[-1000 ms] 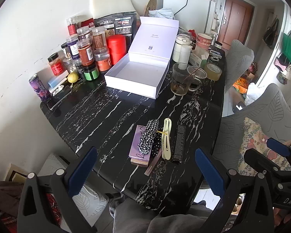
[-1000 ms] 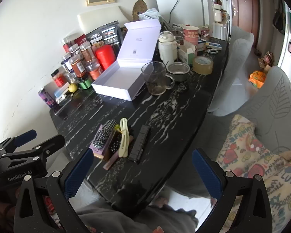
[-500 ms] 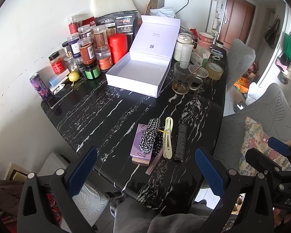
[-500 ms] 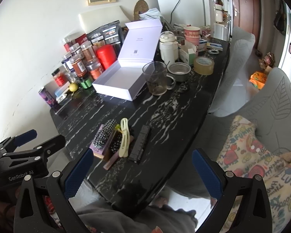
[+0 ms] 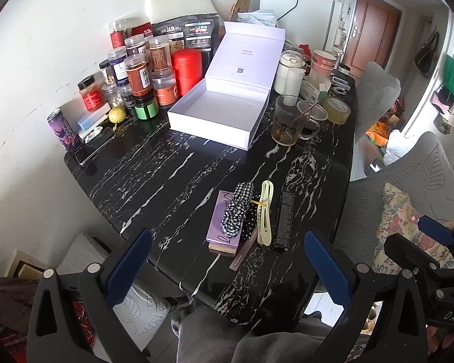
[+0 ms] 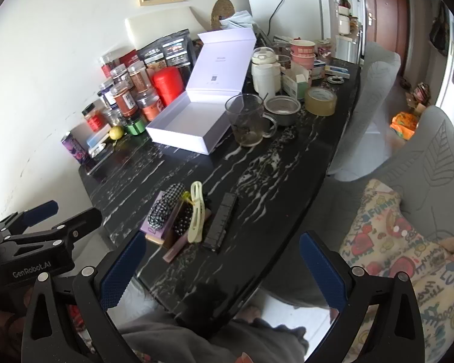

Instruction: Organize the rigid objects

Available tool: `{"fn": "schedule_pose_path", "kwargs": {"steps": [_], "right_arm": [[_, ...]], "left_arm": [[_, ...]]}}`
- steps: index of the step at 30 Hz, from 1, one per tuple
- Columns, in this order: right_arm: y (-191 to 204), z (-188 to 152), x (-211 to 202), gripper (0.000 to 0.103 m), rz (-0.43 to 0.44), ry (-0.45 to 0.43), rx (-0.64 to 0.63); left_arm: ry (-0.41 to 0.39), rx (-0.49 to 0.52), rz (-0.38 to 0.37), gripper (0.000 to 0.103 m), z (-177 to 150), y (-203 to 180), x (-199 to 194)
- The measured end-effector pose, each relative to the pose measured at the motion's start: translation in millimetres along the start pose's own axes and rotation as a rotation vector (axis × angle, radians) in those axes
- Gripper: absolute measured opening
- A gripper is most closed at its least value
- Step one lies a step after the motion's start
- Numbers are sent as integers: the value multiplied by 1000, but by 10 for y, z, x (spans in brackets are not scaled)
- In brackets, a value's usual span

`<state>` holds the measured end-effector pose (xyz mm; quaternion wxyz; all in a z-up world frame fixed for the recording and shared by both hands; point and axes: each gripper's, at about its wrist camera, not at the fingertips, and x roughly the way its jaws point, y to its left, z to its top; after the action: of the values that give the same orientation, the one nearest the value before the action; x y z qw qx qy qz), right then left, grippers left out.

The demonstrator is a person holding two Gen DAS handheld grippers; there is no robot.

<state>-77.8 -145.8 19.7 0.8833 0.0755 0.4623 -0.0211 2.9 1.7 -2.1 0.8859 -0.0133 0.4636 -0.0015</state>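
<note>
A small pile lies near the front edge of the black marble table (image 5: 166,187): a purple palette (image 5: 219,225), a checkered scrunchie (image 5: 239,208), a cream hair clip (image 5: 264,211), a black slim box (image 5: 284,219) and a mauve stick (image 5: 242,255). The pile also shows in the right wrist view, with the hair clip (image 6: 195,214) and black box (image 6: 222,225). An open, empty white box (image 5: 218,115) stands further back. My left gripper (image 5: 227,266) is open and empty, short of the pile. My right gripper (image 6: 221,269) is open and empty, at the table's front edge.
Several jars and a red canister (image 5: 186,71) stand at the back left by the wall. A glass mug (image 5: 287,124), a metal bowl (image 6: 281,109) and a tape roll (image 5: 337,110) sit right of the box. A can (image 5: 62,130) and phone (image 5: 95,148) lie left. Grey chairs (image 5: 408,181) stand right.
Both views have shifted only slightly; the table objects have not moved. Both grippers stay open.
</note>
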Motion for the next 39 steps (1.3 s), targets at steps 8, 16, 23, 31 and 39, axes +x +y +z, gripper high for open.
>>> {"fn": "schedule_pose_path", "kwargs": {"steps": [8,16,23,31,39], "right_arm": [[49,-32,38,103,6,13,-8],[40,-32,92,103,12,42,-8],[29,-57,206,103,18,90,12],[6,-123,426,103,21,162,57],[-7,-209,785,103,-7,255,106]], "left_arm": [[14,-17,1,103,-15,53,30],[46,-29,-2,103,-22,110,115],[99,-29,-4,103,-34,160,265],[190,4,-17,103,-63,190,548],[267,37,-86,103,-84,231,1079]]}}
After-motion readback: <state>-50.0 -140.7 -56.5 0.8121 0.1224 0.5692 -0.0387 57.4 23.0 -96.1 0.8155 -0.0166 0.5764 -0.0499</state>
